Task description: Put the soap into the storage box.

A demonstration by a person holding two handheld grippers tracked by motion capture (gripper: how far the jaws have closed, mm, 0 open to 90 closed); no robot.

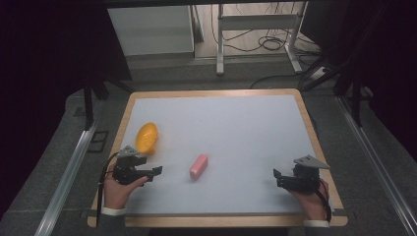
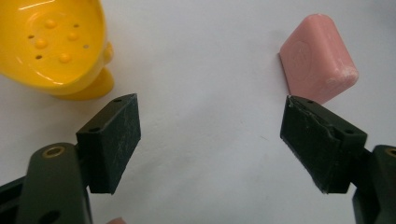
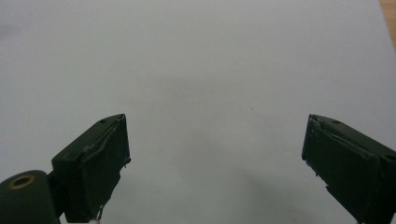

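Both hand-held units black: left gripper (image 1: 156,172) and right gripper (image 1: 276,178) each carry a grey three-cornered top plate, a thin black trailing cable, blocky scuffed jaw pads with small screw holes, a brass-ringed hole at the jaw base; white cuffs under dark sleeves.

a glossy bright-yellow plastic soap dish (image 2: 56,46), dotted inside with small raised bumps and tiny dark holes, sits beside a pale pink rectangular soap bar (image 2: 317,58) with faint whitish scuffs at one corner. both lie on a plain white tabletop (image 1: 236,132) edged in light wood. the left gripper (image 2: 210,135) and right gripper (image 3: 215,163) have matte black jaws, each with a brass-coloured ring.
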